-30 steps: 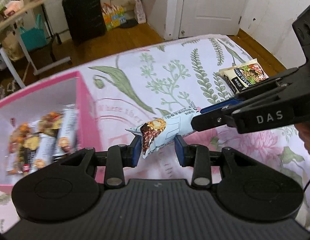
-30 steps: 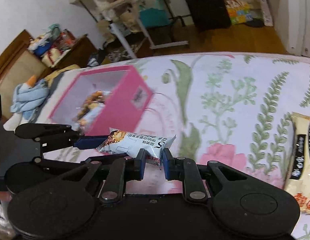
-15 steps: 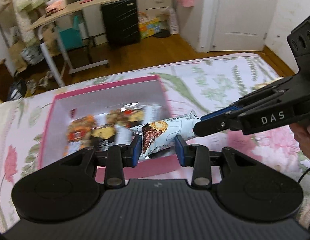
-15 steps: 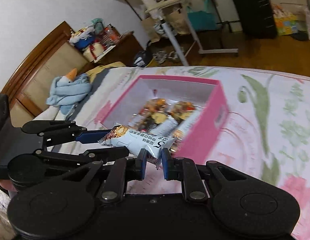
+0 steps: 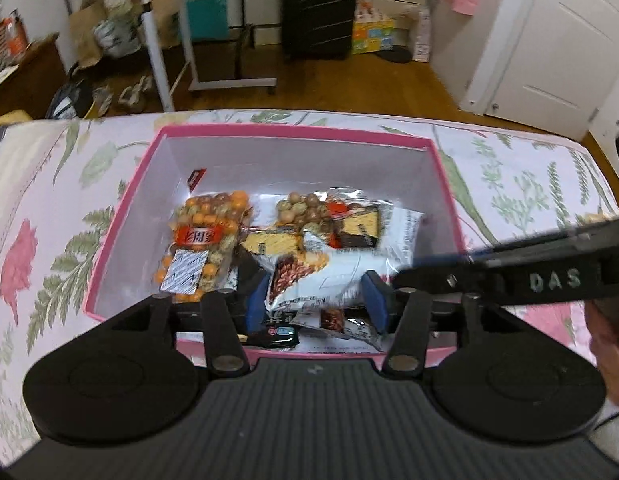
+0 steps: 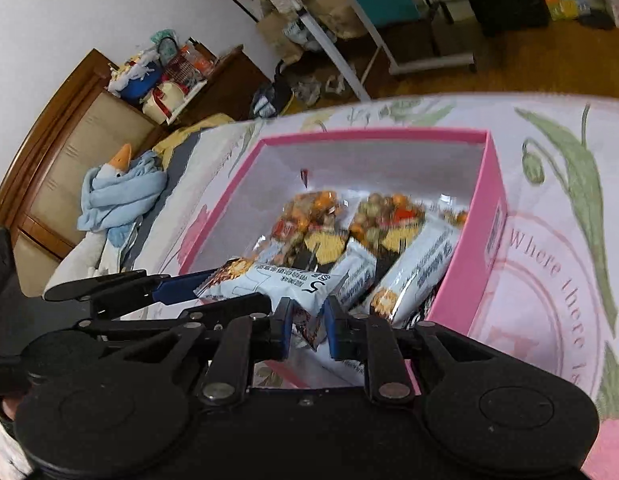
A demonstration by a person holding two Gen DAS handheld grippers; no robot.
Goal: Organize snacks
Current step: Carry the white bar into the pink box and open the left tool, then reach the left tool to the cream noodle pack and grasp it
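Floral bedspread (image 5: 509, 168) underneath, cluttered bedroom behind. Your snack bar (image 6: 269, 284), pale blue wrapper, hangs over the near part of the open pink box (image 5: 293, 133), long axis running across from one gripper to the other, roughly level. Your right gripper (image 6: 307, 330) stays pinched shut on one end seam. Your left gripper (image 5: 315, 296) has just been opening: bar lies between its blue pads (image 5: 256, 296), which stand clear of the wrapper, no squeeze. So only the right end is holding it. Drop is straight down, judging by position. Below: two bags of round nuts (image 5: 205, 236), other blue-wrapped bars (image 6: 413, 276), dark packets, loosely piled. Box walls sit clear on all sides; nothing blocks, though it would land on the pile.
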